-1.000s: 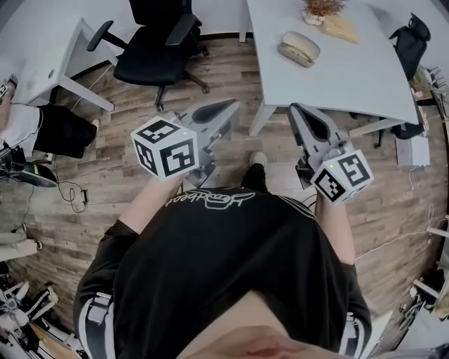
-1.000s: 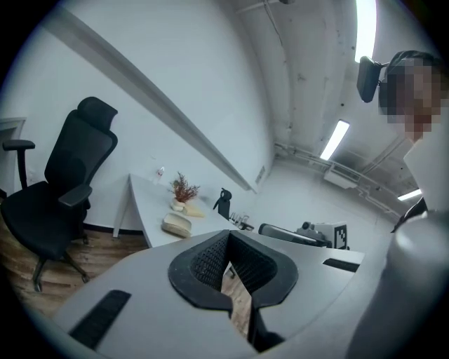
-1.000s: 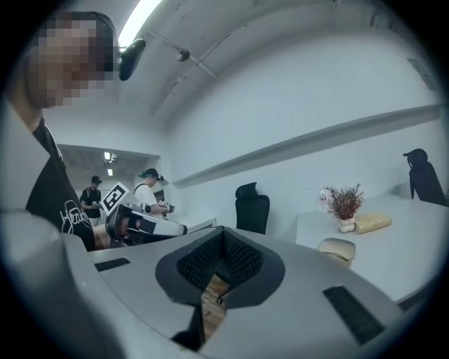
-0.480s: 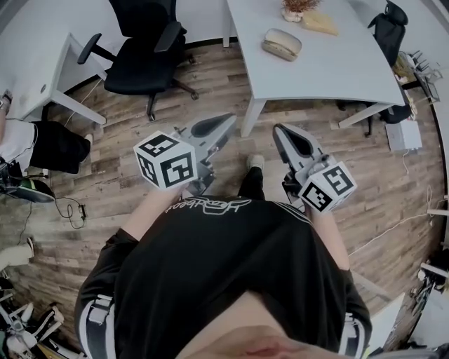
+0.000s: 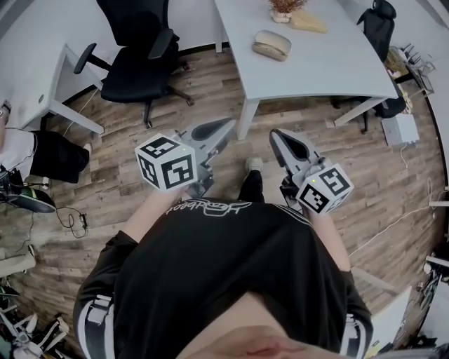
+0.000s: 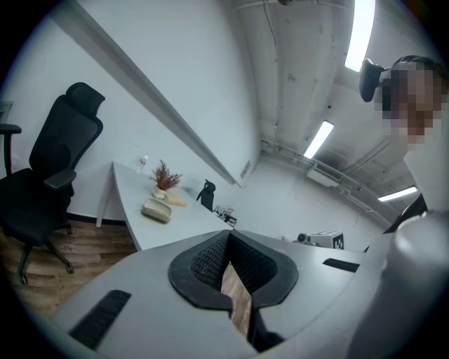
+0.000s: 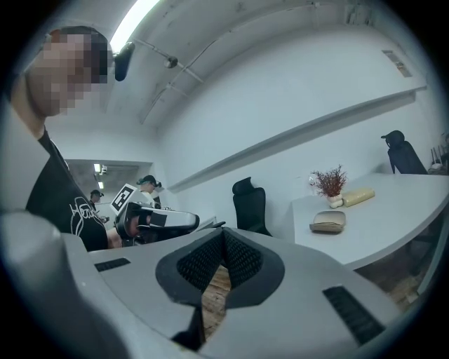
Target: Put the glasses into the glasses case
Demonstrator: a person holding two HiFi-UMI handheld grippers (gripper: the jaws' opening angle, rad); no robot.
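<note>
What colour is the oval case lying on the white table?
The case is beige; the head view shows it best.

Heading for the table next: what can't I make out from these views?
- Glasses: in no view; none visible on the table.
- Glasses case: too small in every view to tell open from shut.
- Plant: cut off by the head view's top edge.
- Pale yellow thing beside it: too small to identify.

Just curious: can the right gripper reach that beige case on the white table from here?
Probably not yet: the shut right gripper hangs over the floor, well short of the beige case; nothing stands between.
</note>
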